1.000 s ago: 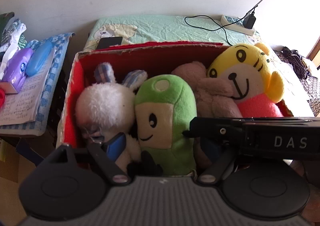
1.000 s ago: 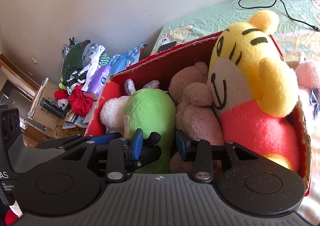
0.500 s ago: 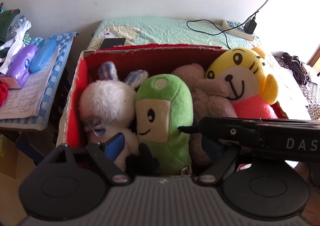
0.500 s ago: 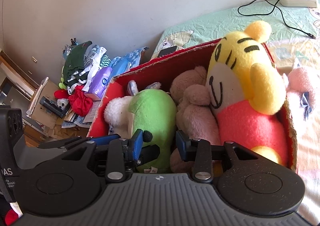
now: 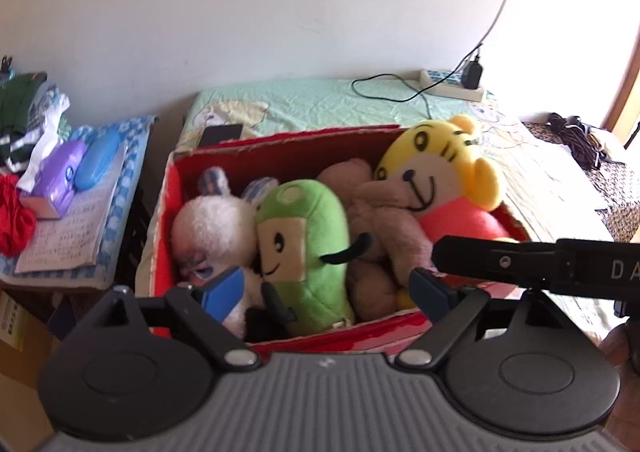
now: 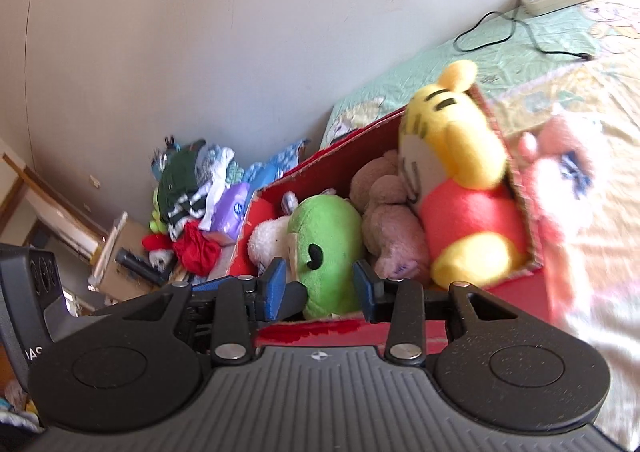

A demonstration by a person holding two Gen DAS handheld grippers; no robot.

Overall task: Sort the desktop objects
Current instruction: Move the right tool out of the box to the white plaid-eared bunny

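Pink plush toy (image 6: pixel 560 188), blurred, lies on the bed just right of the red cardboard box (image 6: pixel 536 288), nearer the right gripper (image 6: pixel 320 288) than the left gripper (image 5: pixel 324 292), both jaws apart and empty.

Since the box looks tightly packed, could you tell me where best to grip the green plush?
Probably its rounded top, from above: the green plush stands upright, wedged between the white bunny and brown bear, so only its crown is exposed.
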